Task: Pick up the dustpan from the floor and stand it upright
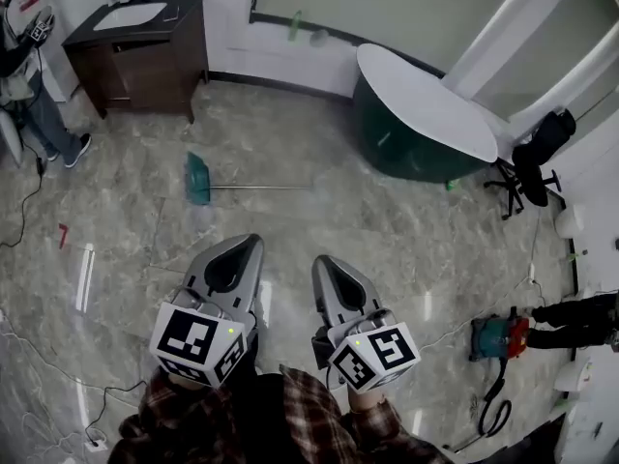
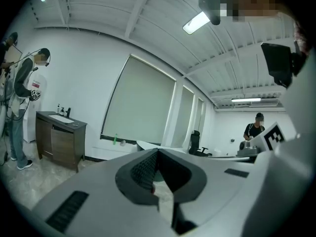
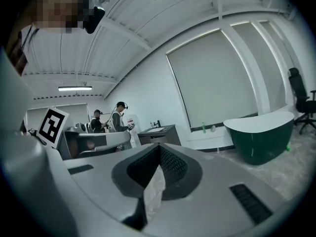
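The marble floor (image 1: 387,230) fills the head view, with a green bathtub (image 1: 406,138) at its far right and a dark vanity (image 1: 145,61) at its far left. Both hands hold their grippers side by side near the body, almost level and pointing out over the floor. The left gripper (image 1: 250,246) and right gripper (image 1: 325,263) each have their jaws closed together on nothing. The teal dustpan (image 1: 197,179) lies flat on the floor, well ahead of the left gripper, its thin handle (image 1: 261,188) running right.
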The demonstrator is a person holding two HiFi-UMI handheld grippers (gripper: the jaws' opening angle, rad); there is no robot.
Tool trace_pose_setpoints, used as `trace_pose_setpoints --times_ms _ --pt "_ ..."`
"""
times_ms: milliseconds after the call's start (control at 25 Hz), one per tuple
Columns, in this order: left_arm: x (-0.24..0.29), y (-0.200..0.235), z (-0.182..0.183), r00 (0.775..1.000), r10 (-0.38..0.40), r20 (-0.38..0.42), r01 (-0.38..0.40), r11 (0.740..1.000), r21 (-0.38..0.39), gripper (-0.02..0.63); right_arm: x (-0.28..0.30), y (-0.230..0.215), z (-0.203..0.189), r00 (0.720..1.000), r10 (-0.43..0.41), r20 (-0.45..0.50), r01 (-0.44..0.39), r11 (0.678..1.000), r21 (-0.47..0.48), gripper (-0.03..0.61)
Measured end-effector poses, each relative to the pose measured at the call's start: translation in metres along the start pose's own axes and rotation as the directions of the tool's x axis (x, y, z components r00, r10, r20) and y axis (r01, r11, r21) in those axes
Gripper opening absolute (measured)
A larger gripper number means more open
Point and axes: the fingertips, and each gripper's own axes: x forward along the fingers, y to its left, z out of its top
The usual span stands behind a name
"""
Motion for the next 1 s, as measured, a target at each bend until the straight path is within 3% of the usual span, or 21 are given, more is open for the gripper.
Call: trace_pose_setpoints --times_ms 440,720,1000 --pt "0.076 0.097 0.027 1.0 0.018 -0.003 -0.018 1.0 -0.007 0.011 0.11 -0.046 0.02 0.999 -0.042 -0.003 0.042 0.999 0.011 0.011" --pt "0.114 0.127 0.037 0.999 0.03 -0.014 -0.03 0.999 -0.014 0.011 0.143 -0.087 0.03 0.996 -0.083 -0.027 0.084 0.996 0.022 0.011" --pt "0.168 0.157 0.037 0.998 0.062 -0.031 -0.063 0.998 -0.015 0.011 0.197 -0.134 0.04 0.997 -0.061 -0.04 0.062 0.998 0.031 0.011"
